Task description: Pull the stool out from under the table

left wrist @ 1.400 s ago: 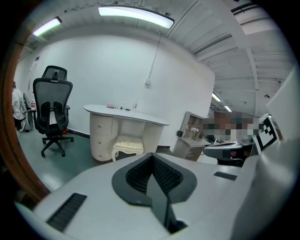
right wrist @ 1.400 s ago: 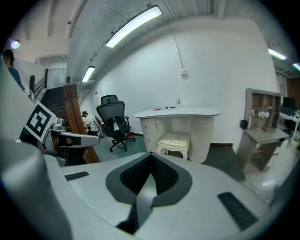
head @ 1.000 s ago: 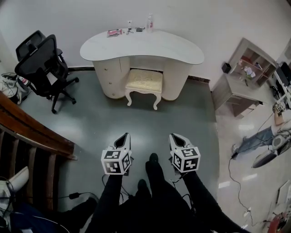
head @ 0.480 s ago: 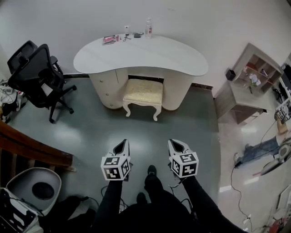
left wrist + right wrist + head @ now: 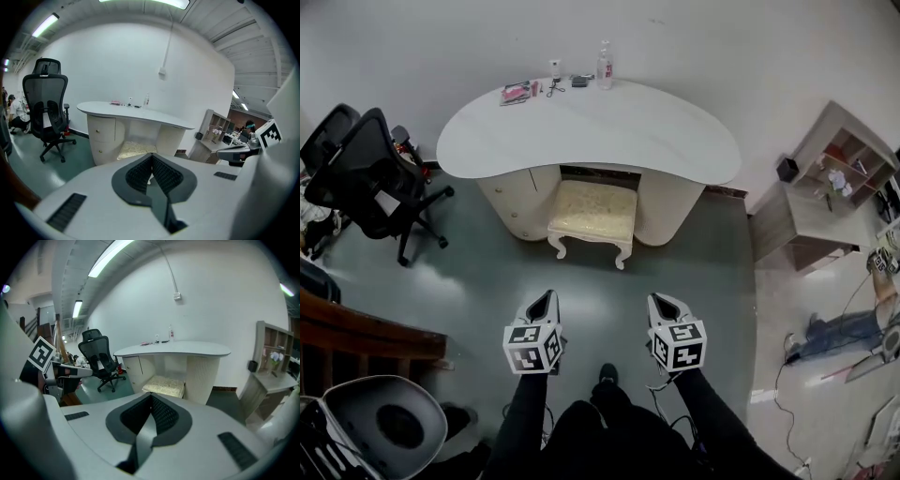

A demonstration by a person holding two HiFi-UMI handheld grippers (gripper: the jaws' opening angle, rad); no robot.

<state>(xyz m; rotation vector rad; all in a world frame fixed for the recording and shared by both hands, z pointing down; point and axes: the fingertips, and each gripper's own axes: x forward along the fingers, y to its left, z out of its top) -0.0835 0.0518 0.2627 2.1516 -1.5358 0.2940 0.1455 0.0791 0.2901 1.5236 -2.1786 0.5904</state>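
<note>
stool (image 5: 592, 211) in table (image 5: 609, 131) kneehole between pedestals, open floor (image 5: 591, 277) in front

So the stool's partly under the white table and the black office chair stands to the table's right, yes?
No, the office chair stands to the table's left, as the head view shows; the stool is partly under the table.

Saw my left gripper (image 5: 545, 297): white shell narrowing to point, dark grey collar (image 5: 125, 188) round claw, ribbed black pads (image 5: 138, 172) inside. Dark slotted grilles (image 5: 66, 211) on shell either side of claw. Right gripper (image 5: 659, 301) was same build. Behind each claw, white cube (image 5: 530, 347) with black square markers. Behind cubes, my black sleeves (image 5: 522, 417); black trousers (image 5: 591, 436), black shoe (image 5: 607, 374).
</note>
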